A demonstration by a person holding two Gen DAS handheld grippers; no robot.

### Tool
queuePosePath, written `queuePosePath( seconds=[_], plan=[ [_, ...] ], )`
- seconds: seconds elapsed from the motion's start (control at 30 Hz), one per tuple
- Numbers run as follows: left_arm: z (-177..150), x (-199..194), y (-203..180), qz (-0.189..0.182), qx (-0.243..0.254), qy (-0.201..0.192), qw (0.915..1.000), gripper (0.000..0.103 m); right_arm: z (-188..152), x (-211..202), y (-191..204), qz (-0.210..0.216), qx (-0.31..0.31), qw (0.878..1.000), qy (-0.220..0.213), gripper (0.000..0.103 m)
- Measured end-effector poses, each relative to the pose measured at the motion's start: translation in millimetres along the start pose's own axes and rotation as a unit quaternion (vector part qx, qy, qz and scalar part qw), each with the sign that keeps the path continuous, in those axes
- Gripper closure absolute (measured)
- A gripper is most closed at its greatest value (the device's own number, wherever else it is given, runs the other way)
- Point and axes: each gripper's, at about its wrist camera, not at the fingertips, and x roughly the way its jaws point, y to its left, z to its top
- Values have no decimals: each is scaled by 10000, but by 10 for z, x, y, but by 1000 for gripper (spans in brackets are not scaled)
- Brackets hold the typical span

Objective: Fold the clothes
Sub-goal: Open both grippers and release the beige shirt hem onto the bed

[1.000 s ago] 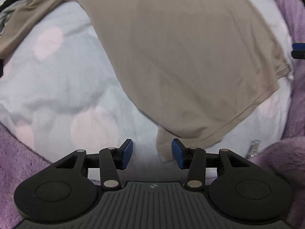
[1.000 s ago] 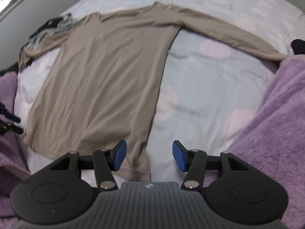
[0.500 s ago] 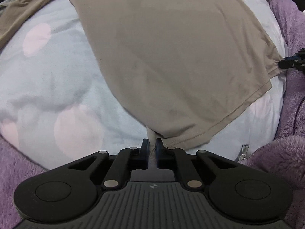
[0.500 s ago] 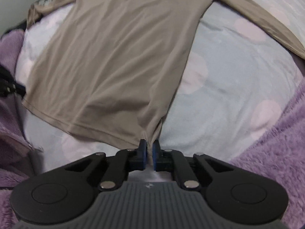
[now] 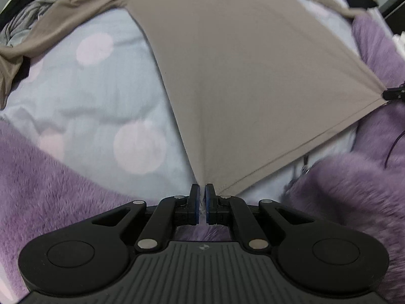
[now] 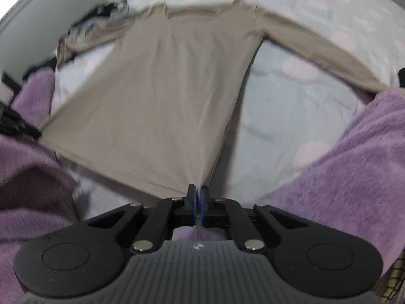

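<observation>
A taupe long-sleeved shirt (image 5: 240, 71) lies spread on a pale blue bed sheet with pink dots (image 5: 96, 96). My left gripper (image 5: 202, 190) is shut on the shirt's bottom left hem corner. My right gripper (image 6: 198, 191) is shut on the bottom right hem corner of the shirt (image 6: 164, 101). The hem is stretched taut between the two grippers and lifted off the sheet. In the left wrist view the right gripper's tip (image 5: 393, 93) shows at the far hem corner. In the right wrist view the left gripper (image 6: 17, 124) shows at the left edge. Both sleeves lie spread outward.
A fluffy purple blanket (image 5: 354, 190) lies around the near edge of the bed, also in the right wrist view (image 6: 349, 167). A heap of grey and black clothes (image 5: 35, 7) sits at the far left by the shirt's sleeve. A dark item (image 5: 359, 1) lies at the far right.
Both grippers closed on the hem corners, then pulled back and up. The shirt's body is now stretched smooth and the hem is raised.
</observation>
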Motion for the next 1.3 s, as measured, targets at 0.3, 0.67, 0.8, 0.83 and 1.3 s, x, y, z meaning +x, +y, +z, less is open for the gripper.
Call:
queuePosePath(
  seconds=[0.3, 0.67, 0.8, 0.83, 1.3],
  plan=[
    [50, 318, 36, 63, -158, 478, 9987, 99, -52, 468, 83, -167, -282, 9974, 636, 98],
    [239, -182, 489, -609, -827, -338, 9941, 71, 85, 227, 71, -205, -283, 9993, 128, 64],
    [394, -405, 778, -226, -1063, -844, 9905, 71, 314, 109, -61, -271, 72, 9983, -517, 58],
    [429, -451, 885, -88, -1178, -971, 9882, 71, 368, 102, -93, -298, 189, 9971, -673, 58],
    [713, -570, 2501, 1469, -2346, -2012, 9396, 71, 870, 550, -170, -422, 1149, 9772, -1736, 57]
  ],
)
